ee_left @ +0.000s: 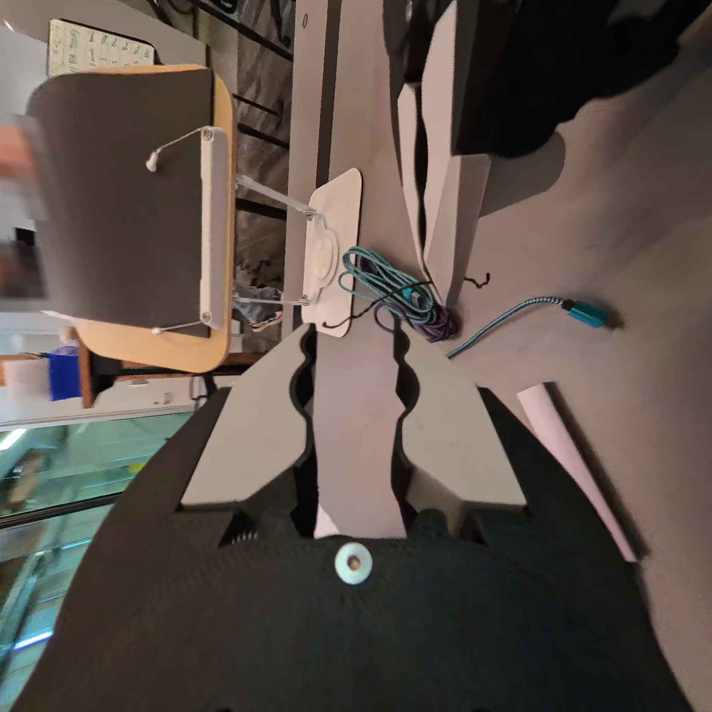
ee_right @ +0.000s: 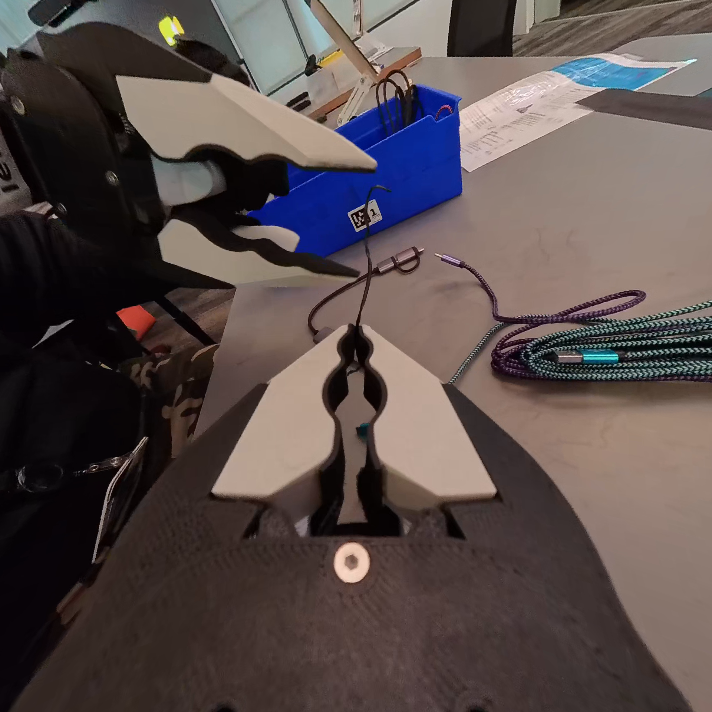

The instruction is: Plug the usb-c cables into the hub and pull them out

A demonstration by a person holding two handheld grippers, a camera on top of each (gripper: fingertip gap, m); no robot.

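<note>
My right gripper is shut on a thin black wire that stands up from its tips. Just beyond lies a short dark cable with a grey two-headed connector; its other grey end is partly hidden by my left finger. A purple braided cable's USB-C plug lies loose to the right. Coiled teal and purple cables lie further right, and show in the left wrist view. My left gripper is open and empty above the table; in the right wrist view it hovers at upper left.
A blue bin with black cables stands behind the connectors. Printed papers lie at the back right. A loose teal plug lies on the grey table. A white pad and a chair sit near the table edge. About 9 cm separates my right fingertips from the loose teal plug.
</note>
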